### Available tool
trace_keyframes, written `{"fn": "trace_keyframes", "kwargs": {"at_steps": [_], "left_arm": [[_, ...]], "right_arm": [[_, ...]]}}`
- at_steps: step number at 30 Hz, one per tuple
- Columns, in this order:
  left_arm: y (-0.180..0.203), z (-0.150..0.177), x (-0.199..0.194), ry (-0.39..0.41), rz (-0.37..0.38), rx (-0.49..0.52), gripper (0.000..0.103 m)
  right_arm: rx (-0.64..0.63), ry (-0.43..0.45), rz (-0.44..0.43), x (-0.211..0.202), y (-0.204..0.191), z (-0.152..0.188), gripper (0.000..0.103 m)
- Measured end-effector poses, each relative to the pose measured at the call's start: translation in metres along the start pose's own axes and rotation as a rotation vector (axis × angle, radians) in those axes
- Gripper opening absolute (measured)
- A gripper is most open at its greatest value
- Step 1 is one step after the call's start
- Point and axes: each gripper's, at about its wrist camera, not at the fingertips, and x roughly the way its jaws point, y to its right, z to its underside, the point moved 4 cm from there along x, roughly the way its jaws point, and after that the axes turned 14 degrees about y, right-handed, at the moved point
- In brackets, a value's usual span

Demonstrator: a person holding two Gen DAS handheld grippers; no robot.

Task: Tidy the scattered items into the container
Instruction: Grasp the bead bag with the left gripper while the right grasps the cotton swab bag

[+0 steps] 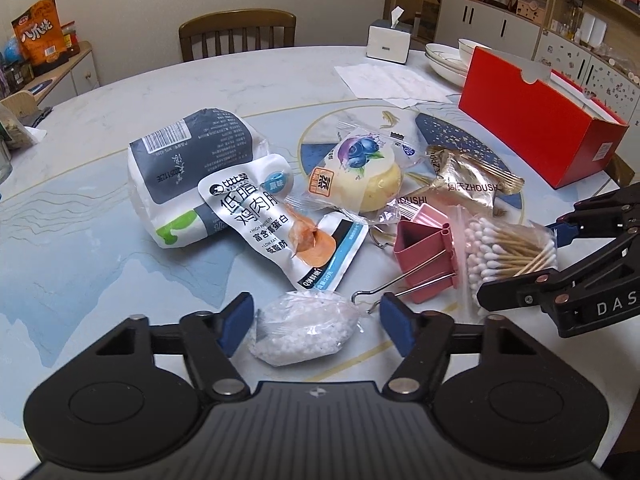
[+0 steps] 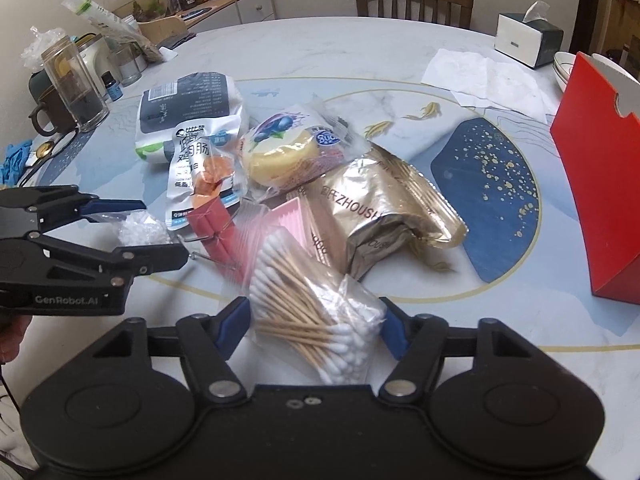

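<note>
A small clear bag of white granules [image 1: 304,330] lies on the table between the pads of my left gripper [image 1: 318,322]. The left pad touches it and the right pad stands a little off, so the gripper is open. My right gripper [image 2: 315,324] has both blue pads against a clear bag of cotton swabs [image 2: 316,308], which rests on the table. Beyond lie a pink binder clip [image 1: 424,256], a gold foil packet [image 2: 384,216], a blueberry cake in a wrapper [image 1: 360,176], a chicken sausage pack [image 1: 264,216] and a white and grey bag [image 1: 192,168]. The red box [image 1: 540,132] stands open at the right.
Stacked white bowls [image 1: 448,60], a tissue box [image 1: 390,42] and paper sheets [image 1: 384,80] sit at the back of the round table. Jars, a glass and a teapot [image 2: 68,92] crowd the left side. A wooden chair [image 1: 238,34] stands behind.
</note>
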Motion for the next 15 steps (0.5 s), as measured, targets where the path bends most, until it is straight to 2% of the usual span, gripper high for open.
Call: {"fn": "trace_keyframes", "kwargs": {"at_steps": [9, 15], "left_arm": [[0.005, 0.000, -0.003, -0.010, 0.006, -0.011, 0.049], [0.010, -0.002, -0.009, -0.023, 0.003, -0.024, 0.044]], "right_arm": [[0.004, 0.004, -0.011, -0.007, 0.001, -0.001, 0.050], [-0.006, 0.012, -0.019, -0.016, 0.000, -0.003, 0.040]]}}
